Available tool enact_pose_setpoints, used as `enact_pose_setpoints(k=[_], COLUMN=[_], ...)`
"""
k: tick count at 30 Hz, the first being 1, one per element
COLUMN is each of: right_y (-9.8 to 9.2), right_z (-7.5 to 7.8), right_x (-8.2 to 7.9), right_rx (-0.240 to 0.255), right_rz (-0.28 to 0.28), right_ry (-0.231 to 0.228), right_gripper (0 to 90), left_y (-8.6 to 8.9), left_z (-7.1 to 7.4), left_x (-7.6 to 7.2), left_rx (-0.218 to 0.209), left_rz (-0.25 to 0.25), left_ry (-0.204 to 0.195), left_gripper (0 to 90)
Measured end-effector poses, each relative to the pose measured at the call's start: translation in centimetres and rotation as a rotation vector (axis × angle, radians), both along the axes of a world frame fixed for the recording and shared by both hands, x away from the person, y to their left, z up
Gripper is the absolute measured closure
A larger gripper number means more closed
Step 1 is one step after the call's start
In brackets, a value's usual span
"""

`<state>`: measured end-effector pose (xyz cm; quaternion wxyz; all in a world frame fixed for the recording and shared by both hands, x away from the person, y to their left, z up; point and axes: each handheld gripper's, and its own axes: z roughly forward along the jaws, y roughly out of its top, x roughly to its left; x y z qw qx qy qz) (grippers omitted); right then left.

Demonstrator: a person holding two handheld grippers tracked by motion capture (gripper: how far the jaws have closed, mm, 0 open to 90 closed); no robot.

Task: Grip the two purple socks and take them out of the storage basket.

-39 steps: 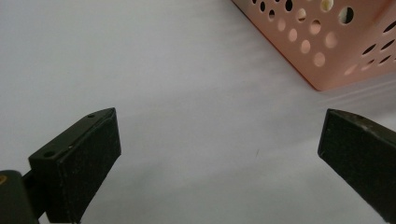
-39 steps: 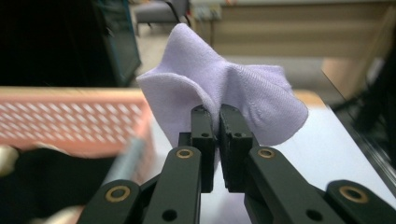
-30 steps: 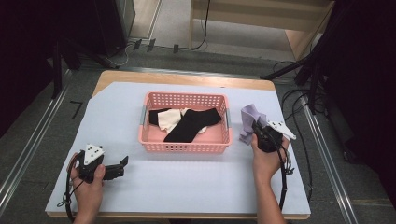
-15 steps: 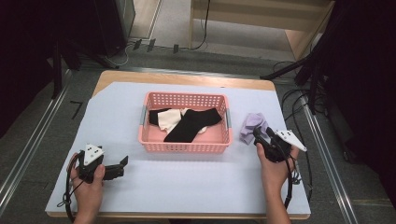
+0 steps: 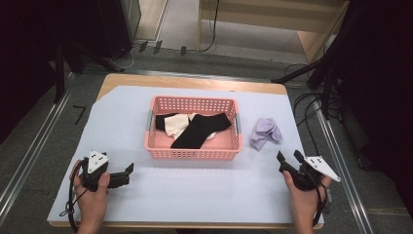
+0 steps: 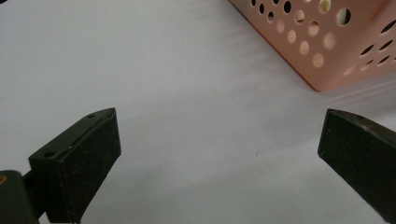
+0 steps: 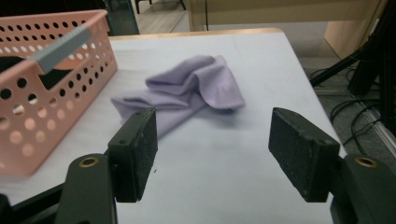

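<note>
A crumpled lilac sock (image 5: 266, 132) (image 7: 187, 91) lies loose on the white table cover, just right of the pink basket (image 5: 193, 154). Inside the basket lie a black sock (image 5: 202, 130) and a cream one (image 5: 176, 124). My right gripper (image 5: 288, 162) (image 7: 212, 151) sits nearer the front edge than the lilac sock, apart from it; its jaws have just been opening and now stand open with nothing between them. At the front left my left gripper (image 5: 127, 171) (image 6: 219, 154) rests on the cover, open and empty, pointing toward the basket's near corner (image 6: 327, 51).
The table's right edge (image 5: 311, 161) runs close beside my right hand, with cables (image 5: 319, 105) on the floor beyond. A wooden strip (image 5: 195, 82) marks the far edge. Metal rails (image 5: 29, 156) flank the table.
My right gripper let go of the lilac sock, opened, and drew back toward the front edge. The sock now lies free beside the basket. The left hand has stayed put.
</note>
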<state>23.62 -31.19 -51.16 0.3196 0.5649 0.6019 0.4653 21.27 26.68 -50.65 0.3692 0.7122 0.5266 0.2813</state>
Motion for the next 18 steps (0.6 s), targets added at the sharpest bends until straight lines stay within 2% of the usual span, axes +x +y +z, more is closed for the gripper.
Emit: enact_pose_setpoints(k=[1,5,11,14,15,17,18], right_y=[-0.3,-1.5,-2.9,-3.4,-3.6,-3.6,-3.5], right_z=[-0.1,-0.4,-0.8,-1.5,-1.6,-1.5,-1.6], right_x=[-0.4,-1.6,-3.2,-4.2,-4.3,-4.5,-4.5], right_rx=[0.014,0.021,-0.005,-0.017,-0.003,0.003,-0.015], right_rz=[-0.005,-0.018,-0.024,-0.04,-0.027,-0.038,-0.028], right_ry=[0.01,0.006,0.007,-0.003,-0.017,-0.027,-0.032], right_gripper=[32.9,32.7,32.7,31.7,30.1,30.3,30.2], left_y=[0.0,0.0,0.0,0.0,0.0,0.0,0.0], left_z=[0.0,0.0,0.0,0.0,0.0,0.0,0.0], left_x=[0.0,0.0,0.0,0.0,0.0,0.0,0.0], left_rx=[0.001,0.003,-0.001,-0.005,-0.006,-0.007,-0.006], left_rz=[0.0,0.002,0.0,0.002,0.002,0.003,0.002], left_ry=[0.0,-0.002,-0.002,0.004,0.005,0.004,0.004], left_gripper=[0.1,0.1,0.1,0.1,0.1,0.1,0.1])
